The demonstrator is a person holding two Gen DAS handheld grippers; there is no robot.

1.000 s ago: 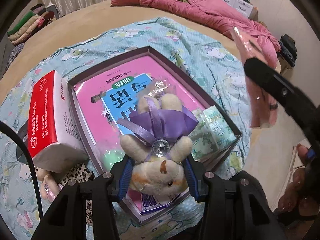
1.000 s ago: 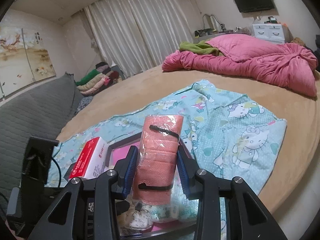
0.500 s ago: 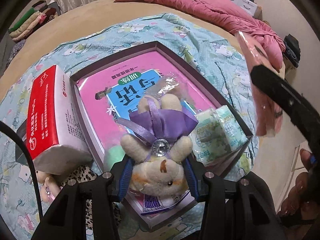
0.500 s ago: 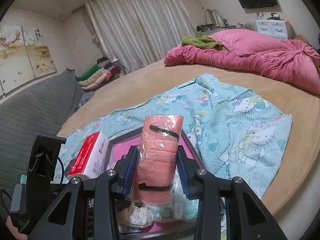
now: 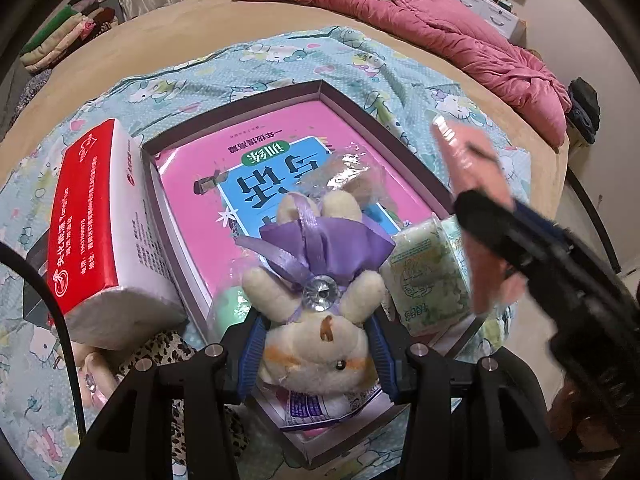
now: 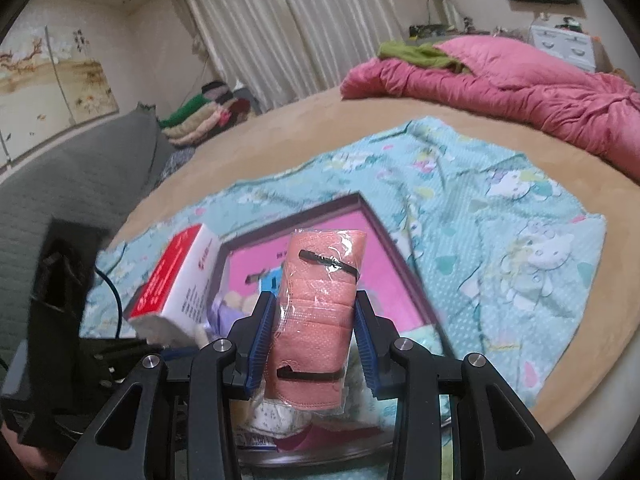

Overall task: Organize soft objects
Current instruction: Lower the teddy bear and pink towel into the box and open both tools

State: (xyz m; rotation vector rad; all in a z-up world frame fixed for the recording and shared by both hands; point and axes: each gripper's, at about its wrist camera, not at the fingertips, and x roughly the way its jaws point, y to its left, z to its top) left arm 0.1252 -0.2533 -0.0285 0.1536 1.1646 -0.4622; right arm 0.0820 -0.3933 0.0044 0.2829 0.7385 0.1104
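The plush rabbit [image 5: 316, 344], in a purple satin dress with a rhinestone at the neck, hangs head-down in the left gripper [image 5: 316, 354], whose blue pads squeeze its head from both sides. It sits at the left wrist view's six o'clock, over the near end of the shallow dark-rimmed box [image 5: 344, 98]. The right gripper [image 6: 314, 338] is clamped on the salmon-pink face mask in its clear wrapper [image 6: 320, 296], held upright at the centre of its own view; from the left camera the same mask appears at three o'clock, above the box's right edge.

Inside the box lies a pink workbook [image 5: 248, 168], with a green-printed tissue pack [image 5: 428, 276] at four o'clock of the rabbit and a small pale-green item at eight o'clock, partly hidden. Outside the left wall, at nine o'clock, a red-and-white tissue brick [image 5: 96, 232] leans against the rim, and a leopard-print toy [image 5: 160, 356] lies at seven o'clock. All rest on the cartoon-cat sheet [image 5: 280, 56], with a pink quilt [image 5: 440, 28] at one o'clock.

Risks, as I judge them: both grippers crowd the same near corner, so they may collide. The slick wrapper could slide from the pads. The rabbit, released so close to the rim, may topple out, or land on the tissue pack and roll.
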